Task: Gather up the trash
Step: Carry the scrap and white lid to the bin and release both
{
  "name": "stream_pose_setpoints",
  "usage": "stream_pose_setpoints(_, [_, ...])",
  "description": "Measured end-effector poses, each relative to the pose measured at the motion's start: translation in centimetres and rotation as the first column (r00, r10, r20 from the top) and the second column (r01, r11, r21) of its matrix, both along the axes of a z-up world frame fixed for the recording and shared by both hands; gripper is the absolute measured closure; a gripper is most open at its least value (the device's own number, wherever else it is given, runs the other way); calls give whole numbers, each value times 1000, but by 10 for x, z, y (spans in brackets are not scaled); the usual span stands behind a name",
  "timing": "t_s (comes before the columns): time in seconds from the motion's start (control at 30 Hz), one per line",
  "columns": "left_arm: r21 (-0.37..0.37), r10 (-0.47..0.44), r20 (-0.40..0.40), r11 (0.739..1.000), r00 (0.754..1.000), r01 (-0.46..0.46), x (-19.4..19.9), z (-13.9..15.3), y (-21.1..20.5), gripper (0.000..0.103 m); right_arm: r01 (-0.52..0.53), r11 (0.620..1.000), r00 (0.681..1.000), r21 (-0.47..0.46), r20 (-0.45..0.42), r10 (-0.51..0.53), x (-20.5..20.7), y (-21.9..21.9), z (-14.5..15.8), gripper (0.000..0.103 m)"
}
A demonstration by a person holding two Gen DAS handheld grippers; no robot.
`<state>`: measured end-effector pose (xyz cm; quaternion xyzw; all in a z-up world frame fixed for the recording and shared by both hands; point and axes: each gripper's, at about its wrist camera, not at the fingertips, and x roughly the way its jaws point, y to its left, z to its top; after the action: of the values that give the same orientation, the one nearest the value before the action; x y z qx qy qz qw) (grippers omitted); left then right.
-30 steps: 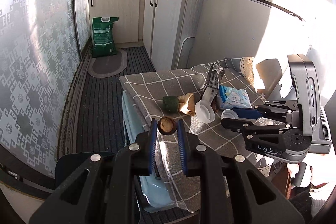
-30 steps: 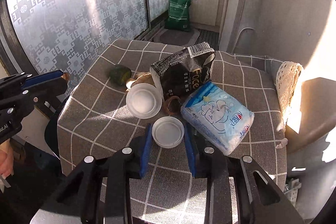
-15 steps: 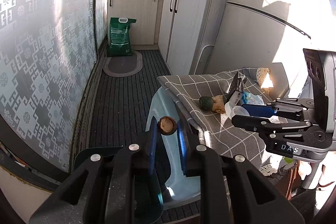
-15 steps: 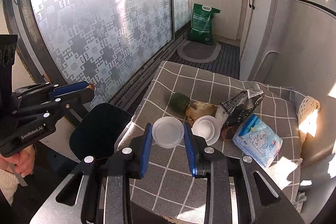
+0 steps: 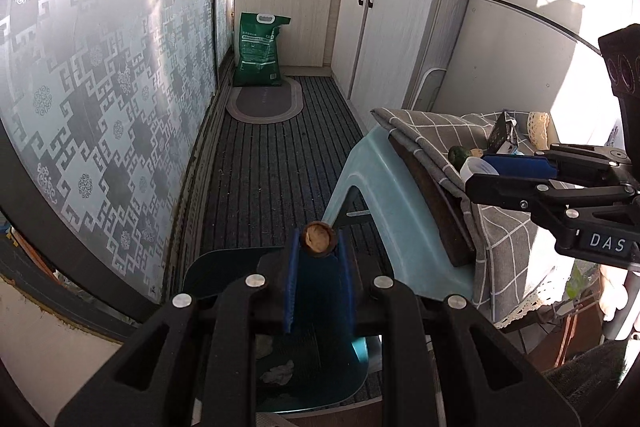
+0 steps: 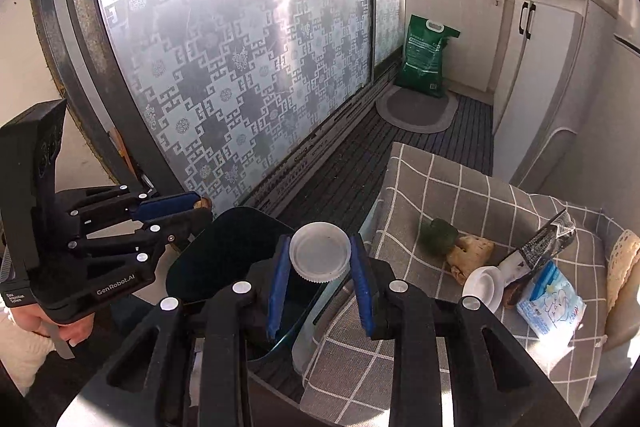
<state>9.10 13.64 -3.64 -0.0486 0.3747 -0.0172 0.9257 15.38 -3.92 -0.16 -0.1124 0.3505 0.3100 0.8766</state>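
Observation:
My left gripper (image 5: 318, 245) is shut on a brown nut shell (image 5: 318, 239) and holds it above the dark blue trash bin (image 5: 224, 267) on the floor. My right gripper (image 6: 320, 259) is shut on a white plastic lid (image 6: 320, 257), held over the bin's edge (image 6: 224, 251) beside the table. The left gripper also shows in the right wrist view (image 6: 200, 207). The right gripper shows in the left wrist view (image 5: 476, 173). On the checked cloth table (image 6: 460, 195) lie a green lump (image 6: 438, 235), a tan scrap (image 6: 470, 255), a second white lid (image 6: 482, 287), a black wrapper (image 6: 544, 243) and a blue tissue pack (image 6: 550, 305).
Crumpled paper (image 5: 278, 373) lies inside the bin. A light blue plastic stool (image 5: 400, 219) supports the table. A patterned glass sliding door (image 5: 100, 87) runs along the left. A green sack (image 5: 258, 51) and an oval mat (image 5: 264, 101) lie by white cabinets (image 5: 400, 35).
Both grippers have moved left, off the table and toward the bin, each still holding its item. The bin's inside has come into view under the left gripper.

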Motion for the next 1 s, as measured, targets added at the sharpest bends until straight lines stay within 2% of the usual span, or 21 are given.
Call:
stream_pose_setpoints(0.37, [25, 30, -135, 999, 990, -27, -6, -55, 32, 82, -67, 997, 997, -26, -31, 66, -3, 46, -11, 73])
stream_pose_setpoints(0.7, [-9, 29, -249, 999, 968, -32, -9, -96, 55, 82, -99, 993, 993, -57, -70, 95, -2, 80, -24, 73])
stream_pose_setpoints(1.0, [-12, 0, -335, 1000, 942, -4, -9, -127, 54, 82, -103, 992, 991, -68, -97, 97, 2, 96, -32, 73])
